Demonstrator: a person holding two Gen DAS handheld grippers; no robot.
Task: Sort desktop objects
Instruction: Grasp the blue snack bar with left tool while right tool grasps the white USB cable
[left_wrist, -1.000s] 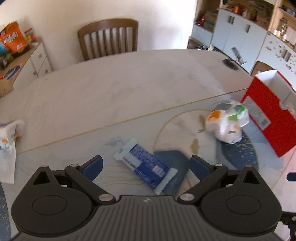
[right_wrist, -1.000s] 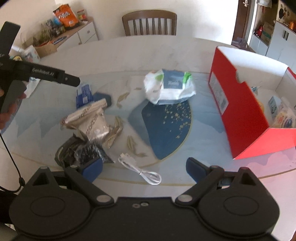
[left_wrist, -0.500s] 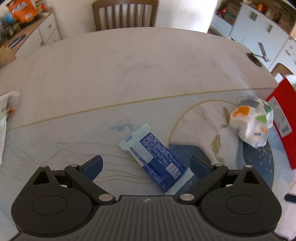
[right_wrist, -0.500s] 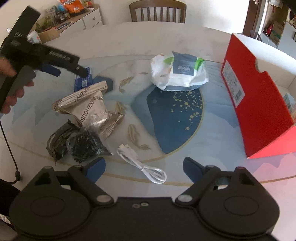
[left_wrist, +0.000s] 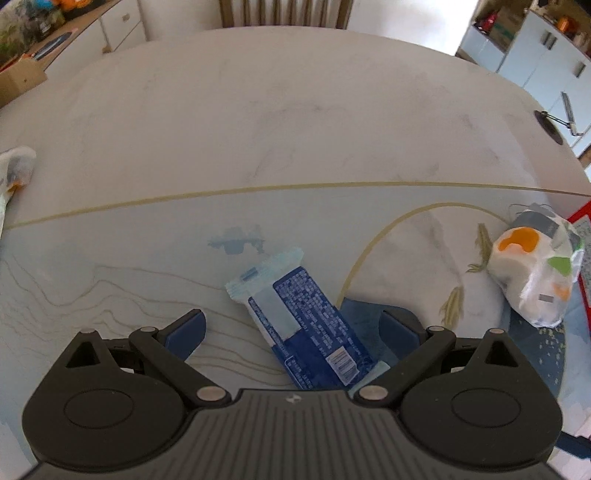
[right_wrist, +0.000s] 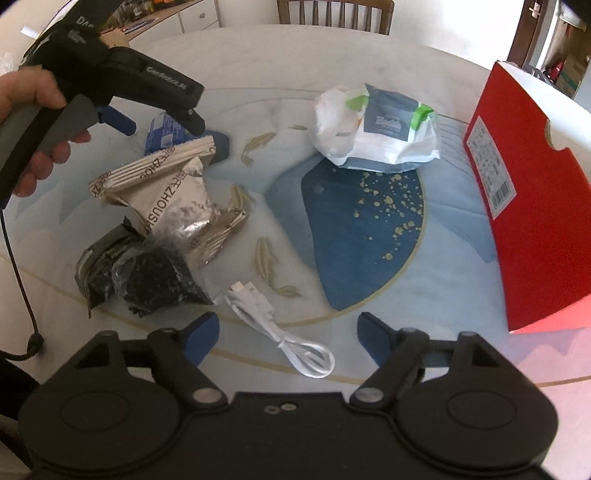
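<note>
Blue snack wrapper (left_wrist: 310, 325) flat on table (left_wrist: 258, 129), now lying betw. spread fingers of L gripper (left_wrist: 291, 328), not touched; sat farther ahead a sec ago, so gripper dropped closer. White cable (right_wrist: 284, 332) on table betw. R gripper (right_wrist: 288, 332) fingers, jaws closing but pads clear of it; looks bigger/nearer vs earlier frame. Silver foil pack (right_wrist: 173, 199) & black bag (right_wrist: 147, 273) left of cable, unmoved. White wipes pack (right_wrist: 380, 129) mid-table, red box (right_wrist: 524, 206) at right, same spots.
</note>
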